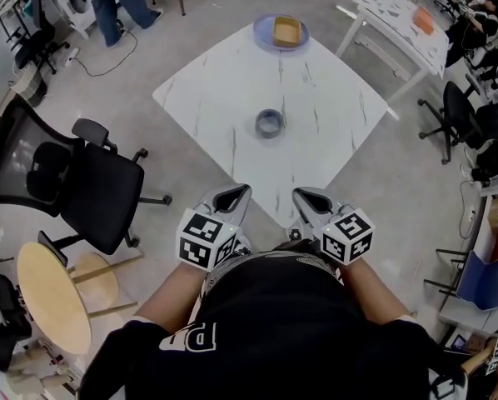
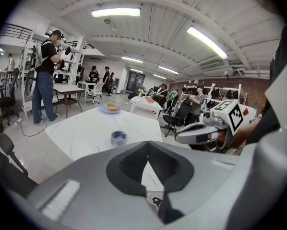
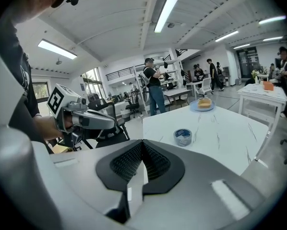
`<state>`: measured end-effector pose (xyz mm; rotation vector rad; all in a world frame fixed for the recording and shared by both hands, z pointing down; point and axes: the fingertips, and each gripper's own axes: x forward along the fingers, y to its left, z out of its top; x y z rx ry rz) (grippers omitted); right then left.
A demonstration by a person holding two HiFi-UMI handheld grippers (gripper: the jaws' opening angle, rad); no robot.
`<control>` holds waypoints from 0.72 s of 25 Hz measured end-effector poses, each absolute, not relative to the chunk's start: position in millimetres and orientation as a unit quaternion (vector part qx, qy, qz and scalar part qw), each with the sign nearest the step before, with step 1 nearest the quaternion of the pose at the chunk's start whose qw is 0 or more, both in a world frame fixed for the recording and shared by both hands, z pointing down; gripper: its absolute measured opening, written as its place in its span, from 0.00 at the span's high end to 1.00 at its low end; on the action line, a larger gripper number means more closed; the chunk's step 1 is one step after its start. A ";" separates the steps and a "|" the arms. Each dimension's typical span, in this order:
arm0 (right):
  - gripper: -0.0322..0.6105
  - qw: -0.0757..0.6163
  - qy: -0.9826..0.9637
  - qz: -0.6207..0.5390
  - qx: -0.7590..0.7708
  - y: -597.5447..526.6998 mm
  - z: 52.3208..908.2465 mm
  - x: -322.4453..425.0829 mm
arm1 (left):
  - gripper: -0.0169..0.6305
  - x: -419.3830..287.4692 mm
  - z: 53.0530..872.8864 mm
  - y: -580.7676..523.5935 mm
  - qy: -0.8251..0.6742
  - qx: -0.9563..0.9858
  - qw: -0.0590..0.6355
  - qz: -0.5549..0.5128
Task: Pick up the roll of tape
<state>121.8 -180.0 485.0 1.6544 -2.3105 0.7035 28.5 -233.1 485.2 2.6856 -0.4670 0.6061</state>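
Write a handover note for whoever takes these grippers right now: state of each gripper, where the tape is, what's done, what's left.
Left gripper: shut, empty, held by the near corner of the table.
Right gripper: shut, empty, beside the left one.
Roll of tape: lies flat near the middle of the table, ahead of both grippers, neither touching it.
Done: nothing yet.
Left: open one gripper, reach forward, close on the roll and lift it.

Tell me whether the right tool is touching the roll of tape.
Apart. The head view shows a wide stretch of bare tabletop between the right tool and the roll of tape.
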 end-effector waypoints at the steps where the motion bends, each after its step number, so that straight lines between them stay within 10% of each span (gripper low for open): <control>1: 0.95 0.107 -0.789 0.236 0.557 -184.9 483.2 124.6 | 0.88 29.4 485.3 -235.7 -0.173 0.945 0.176 0.214; 18: 0.95 0.118 -0.835 0.222 0.489 -219.9 484.6 179.5 | 0.88 77.7 480.8 -243.2 -0.258 0.923 0.193 0.210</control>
